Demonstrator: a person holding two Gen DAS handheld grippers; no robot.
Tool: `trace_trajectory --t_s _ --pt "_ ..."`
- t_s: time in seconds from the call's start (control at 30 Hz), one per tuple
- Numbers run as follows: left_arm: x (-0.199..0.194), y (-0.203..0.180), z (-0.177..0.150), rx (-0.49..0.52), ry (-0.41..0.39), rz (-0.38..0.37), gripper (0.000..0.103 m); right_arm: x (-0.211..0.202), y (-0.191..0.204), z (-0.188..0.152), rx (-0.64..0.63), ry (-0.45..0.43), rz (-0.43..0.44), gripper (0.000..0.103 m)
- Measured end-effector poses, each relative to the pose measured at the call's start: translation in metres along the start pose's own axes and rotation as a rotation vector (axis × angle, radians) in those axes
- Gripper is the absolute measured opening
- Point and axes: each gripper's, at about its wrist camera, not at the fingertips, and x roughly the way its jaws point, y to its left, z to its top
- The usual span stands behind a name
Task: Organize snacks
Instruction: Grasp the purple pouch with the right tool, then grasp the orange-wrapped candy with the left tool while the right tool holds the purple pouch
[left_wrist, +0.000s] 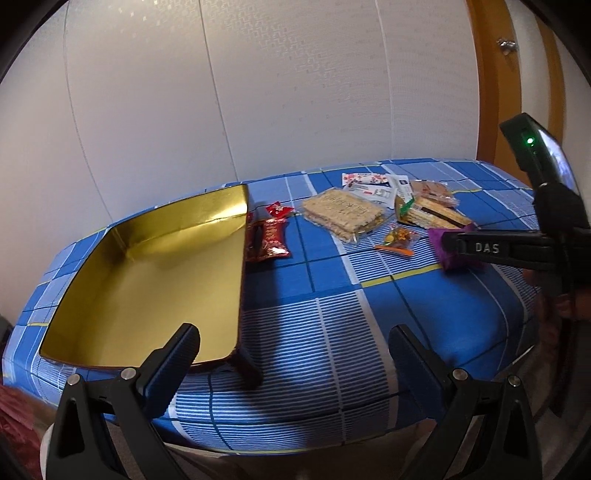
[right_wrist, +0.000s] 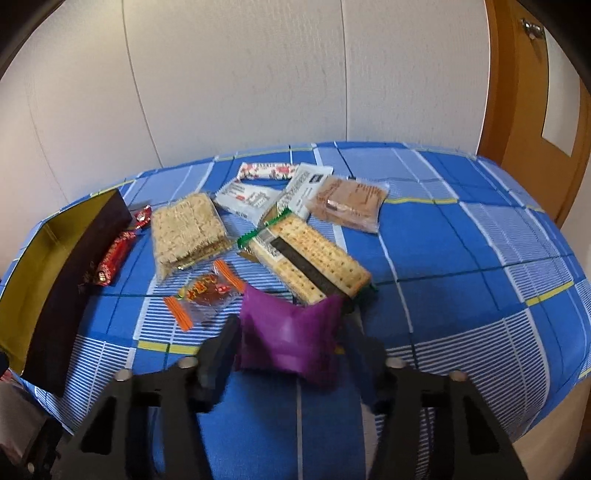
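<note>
Resting between the two fingers of the right gripper (right_wrist: 291, 350), a purple packet (right_wrist: 290, 338) lies on the blue checked cloth (right_wrist: 461, 258) that covers the worktop. The left finger (right_wrist: 218, 354) sits right at the packet's edge and the right one at the opposite corner; both are blurred, so I cannot tell whether they already press on it. Just beyond the packet, ahead of this gripper, lies a long cracker pack (right_wrist: 314, 258), and ahead to its left a small clear bag with orange strips (right_wrist: 207, 291) and a clear pack of pale crispbread (right_wrist: 188, 230). Farther ahead are a brown biscuit pack (right_wrist: 349, 203), two white sachets (right_wrist: 247, 197) and a flowered bar (right_wrist: 267, 171). Far to its left stand a red wrapped bar (right_wrist: 114, 260) and the dark outer wall of a box (right_wrist: 74, 277).

The left gripper (left_wrist: 293, 354) hangs spread wide with nothing between its fingers (left_wrist: 173, 365). Its left finger is over the near corner of the box (left_wrist: 110, 266), whose gold inside holds nothing. The snacks lie ahead and to its right, the purple packet (left_wrist: 439, 240) partly hidden behind the right gripper (left_wrist: 491, 249), which reaches in from the right. A pale wall (left_wrist: 258, 92) and a wooden door (left_wrist: 495, 74) stand behind.
</note>
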Motion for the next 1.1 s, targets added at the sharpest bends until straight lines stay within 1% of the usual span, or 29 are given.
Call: trace_trajectory --t_s 0.2,0.3,0.43,0.57,0.63,0.73,0.8,0.87,0.93,1.03,1.1 --pt "-0.001 -0.009 0.004 0.02 -0.003 -0.06 0.103 0.0 0.001 -0.003 -0.019 -0.001 0.003 0.052" --pt "0.001 -0.01 0.01 0.025 -0.003 -0.066 0.103 -0.002 0.0 -0.006 -0.021 -0.001 0.01 0.053" --pt "0.002 0.0 0.022 -0.015 -0.011 -0.058 0.103 0.0 -0.003 -0.006 0.003 0.01 0.047 0.053" --pt "0.008 0.008 0.035 -0.059 0.007 -0.066 0.103 0.002 0.003 -0.005 -0.032 0.009 0.024 0.052" --pt "0.009 0.008 0.041 -0.067 0.007 -0.079 0.103 0.002 0.003 -0.006 -0.027 0.015 0.034 0.051" --pt "0.014 -0.001 0.051 -0.05 0.013 -0.111 0.103 0.002 -0.008 -0.007 0.03 0.029 0.066 0.049" --pt "0.021 -0.011 0.058 -0.024 0.026 -0.124 0.103 0.001 -0.019 -0.01 0.088 0.037 0.079 0.049" --pt "0.029 -0.021 0.063 0.003 0.036 -0.142 0.103 -0.003 -0.03 -0.014 0.128 0.037 0.069 0.049" --pt "0.041 -0.033 0.069 0.026 0.069 -0.171 0.103 -0.005 -0.037 -0.016 0.155 0.037 0.064 0.049" --pt "0.06 -0.048 0.077 0.041 0.115 -0.219 0.103 -0.005 -0.041 -0.016 0.167 0.036 0.061 0.049" --pt "0.072 -0.056 0.084 0.05 0.146 -0.267 0.103 -0.006 -0.043 -0.017 0.168 0.036 0.061 0.049"
